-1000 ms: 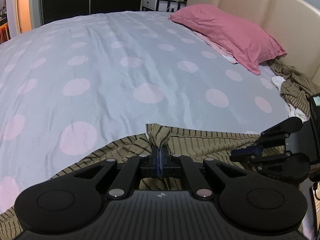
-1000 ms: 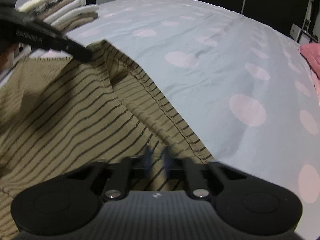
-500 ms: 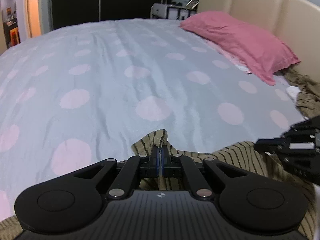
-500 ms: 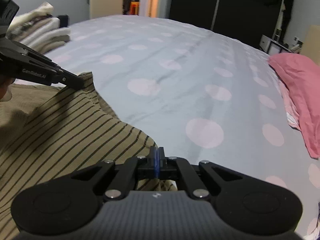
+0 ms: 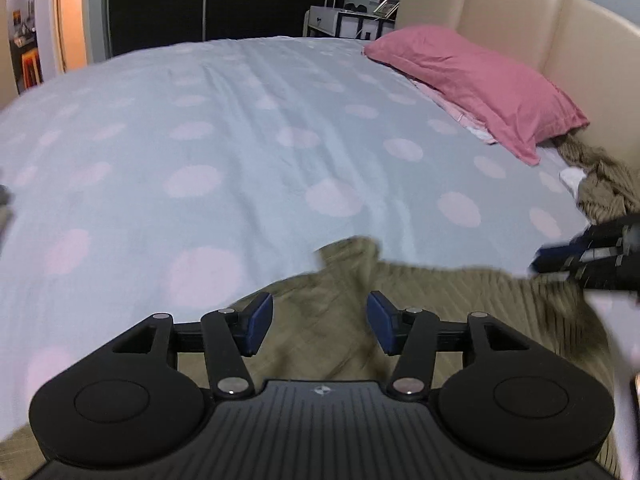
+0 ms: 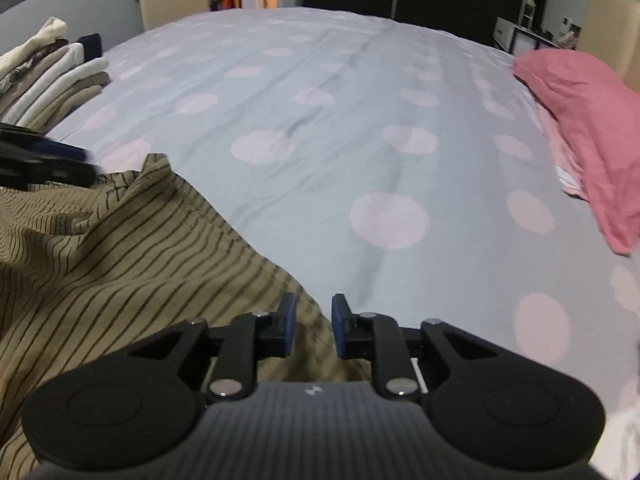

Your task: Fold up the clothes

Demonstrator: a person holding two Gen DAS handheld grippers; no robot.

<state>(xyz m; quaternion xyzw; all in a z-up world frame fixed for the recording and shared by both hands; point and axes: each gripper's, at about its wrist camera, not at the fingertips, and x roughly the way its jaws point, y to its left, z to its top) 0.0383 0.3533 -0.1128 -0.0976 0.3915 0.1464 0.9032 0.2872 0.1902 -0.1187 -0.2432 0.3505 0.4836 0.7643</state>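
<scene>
Shirt: striped shirt [image 6: 120, 264] lies rumpled at the near edge of the bed [image 6: 340, 128].
Jaws: left gripper [image 5: 320, 322] and right gripper [image 6: 313, 322] both agape, holding nothing.
Risk: loose folds could bunch on regrasp.
Nearby: folded stack [image 6: 48, 80], pillow [image 5: 476, 84], well apart.

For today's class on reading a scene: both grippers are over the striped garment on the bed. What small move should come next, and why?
Probably smoothing, then regripping an edge to fold. The left gripper and right gripper both stand open with nothing between the pads, and the striped garment lies rumpled on the dotted bedspread, not yet folded.
</scene>
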